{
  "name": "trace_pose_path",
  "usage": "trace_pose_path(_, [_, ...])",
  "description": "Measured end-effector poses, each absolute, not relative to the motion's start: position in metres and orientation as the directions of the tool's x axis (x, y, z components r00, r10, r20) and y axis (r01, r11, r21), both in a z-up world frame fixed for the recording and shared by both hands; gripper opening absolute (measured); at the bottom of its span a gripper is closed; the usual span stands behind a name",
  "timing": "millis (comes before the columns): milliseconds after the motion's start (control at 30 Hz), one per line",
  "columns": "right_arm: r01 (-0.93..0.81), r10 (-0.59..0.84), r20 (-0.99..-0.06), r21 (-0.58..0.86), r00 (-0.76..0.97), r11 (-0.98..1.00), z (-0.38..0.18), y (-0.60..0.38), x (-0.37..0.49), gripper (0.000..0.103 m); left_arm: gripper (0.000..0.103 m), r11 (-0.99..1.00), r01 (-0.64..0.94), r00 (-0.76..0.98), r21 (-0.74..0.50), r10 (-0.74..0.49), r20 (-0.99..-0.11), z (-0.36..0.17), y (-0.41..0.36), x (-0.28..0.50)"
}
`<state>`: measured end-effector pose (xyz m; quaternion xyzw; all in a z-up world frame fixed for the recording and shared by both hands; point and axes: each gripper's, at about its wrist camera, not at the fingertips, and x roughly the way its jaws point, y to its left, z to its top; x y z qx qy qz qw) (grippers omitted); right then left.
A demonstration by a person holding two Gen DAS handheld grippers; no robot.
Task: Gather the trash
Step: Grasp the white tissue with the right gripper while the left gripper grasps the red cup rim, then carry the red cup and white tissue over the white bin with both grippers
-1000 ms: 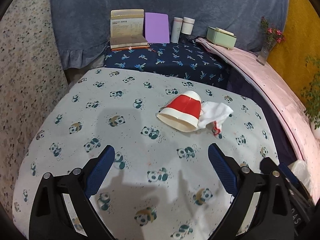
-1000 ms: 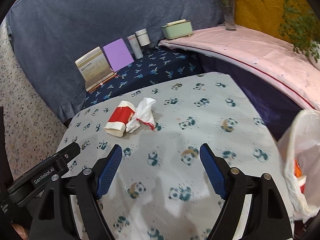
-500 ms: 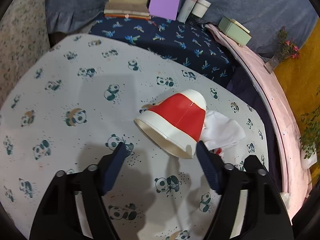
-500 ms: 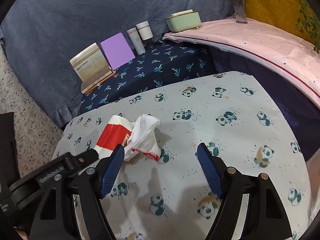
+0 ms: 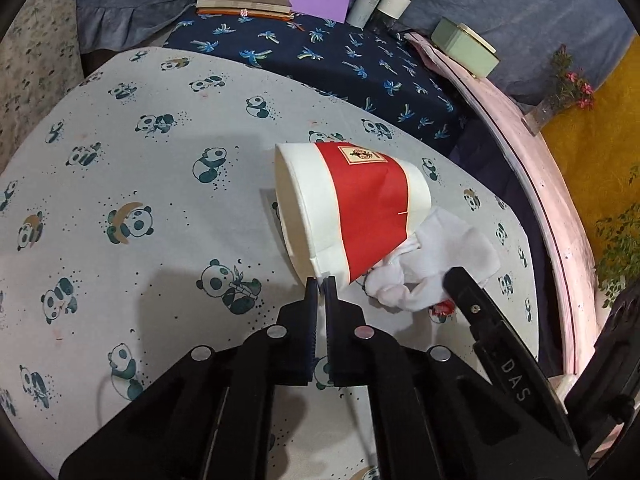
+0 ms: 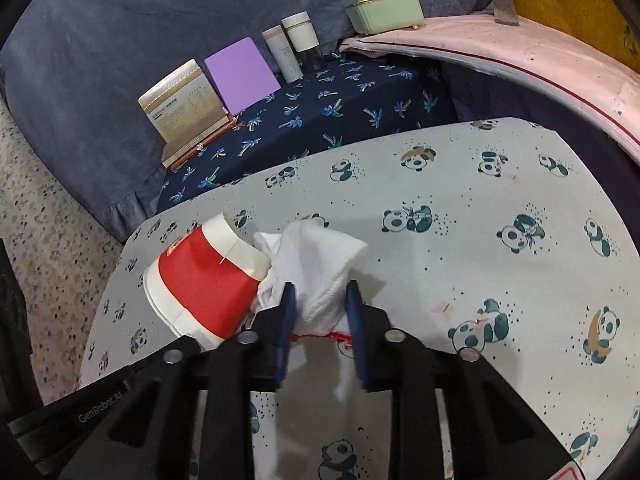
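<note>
near the worktop (image 5: 120, 184)'s right edge, the left gripper (image 5: 322, 280) has just pinched the tipped paper cup (image 5: 352, 204)'s rim while the right gripper (image 6: 320, 300) has just closed on the crumpled tissue (image 6: 320, 256) touching it; lifting both probably comes next.

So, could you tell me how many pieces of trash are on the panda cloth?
2: a red paper cup on its side, pinched at the rim by the left gripper, and a crumpled tissue touching it, in the right gripper.

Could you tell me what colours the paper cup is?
Red band, white rim and base on the paper cup; left wrist view.
</note>
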<state>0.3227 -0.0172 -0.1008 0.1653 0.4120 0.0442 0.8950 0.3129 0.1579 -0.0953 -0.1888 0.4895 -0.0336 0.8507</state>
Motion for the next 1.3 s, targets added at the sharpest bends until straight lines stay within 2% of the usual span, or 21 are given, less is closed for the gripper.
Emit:
trace_pose_path(67, [0.059,0.211,-0.719,0.33,0.662,0.942,-0.098,-0.018,0.317,0.008,0.003,0.934,-0.111,0.529,-0.34,-0.235,-0.816,-0.09,0.156,0.307])
trace_pose_path(167, [0.069,0.206,-0.711,0.338,0.673,0.939,-0.09,-0.023,0.302,0.006,0.003,0.94,-0.086,0.538,-0.33,-0.235,-0.81,-0.082,0.149,0.296])
trace_pose_path(767, [0.173,0.082,-0.653,0.317,0.753,0.932,-0.028,-0.087,0.151,0.006,0.003,0.941,0.156,0.55,-0.3,-0.335,-0.765,-0.018,0.058,0.172])
trace_pose_path(1300, [0.314,-0.064,-0.598,0.323,0.799,0.893,-0.005,-0.166,0.036,0.006,0.003,0.899,0.358,0.525,-0.251,-0.416,-0.742,0.01,-0.03,0.088])
